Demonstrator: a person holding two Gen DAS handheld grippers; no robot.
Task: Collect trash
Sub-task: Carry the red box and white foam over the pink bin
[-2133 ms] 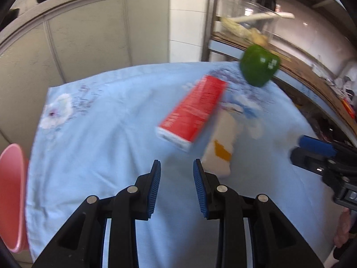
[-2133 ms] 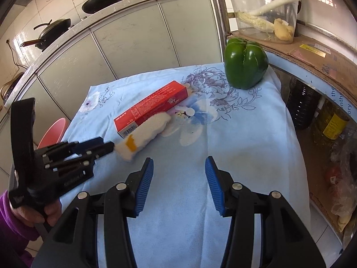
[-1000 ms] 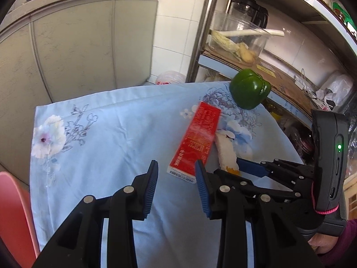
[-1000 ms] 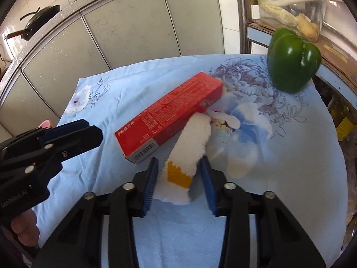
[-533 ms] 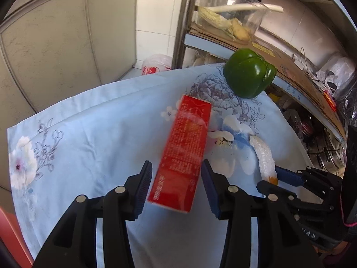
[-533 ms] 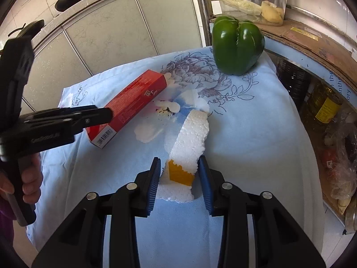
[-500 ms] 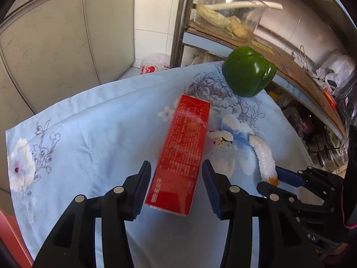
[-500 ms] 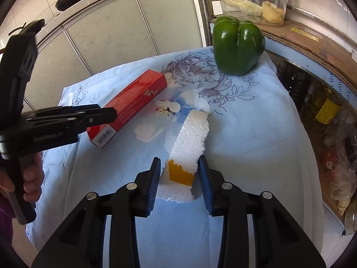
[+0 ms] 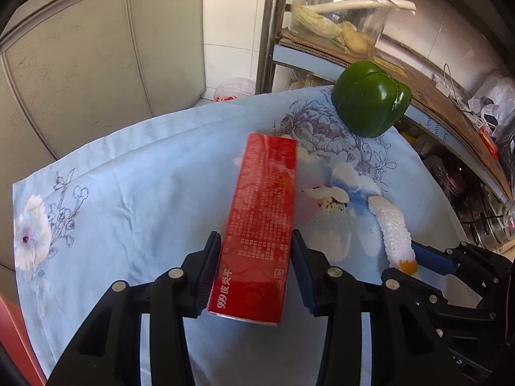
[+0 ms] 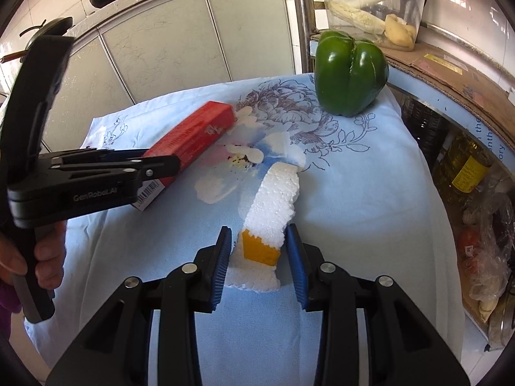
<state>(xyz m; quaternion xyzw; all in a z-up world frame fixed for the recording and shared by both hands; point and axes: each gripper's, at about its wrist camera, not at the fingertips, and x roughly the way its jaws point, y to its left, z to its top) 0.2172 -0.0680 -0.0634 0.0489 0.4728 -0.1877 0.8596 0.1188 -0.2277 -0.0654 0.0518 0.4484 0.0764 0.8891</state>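
left gripper (image 9: 256,259): jaws closing around the near end of the red box (image 9: 262,222), pads at its sides
right gripper (image 10: 259,257): partly open, straddling the near end of the white foam piece (image 10: 273,206); contact unclear
red box: just left of the foam piece on the blue floral cloth (image 10: 354,193)
green pepper (image 10: 349,72): beyond the foam piece, at the cloth's far edge
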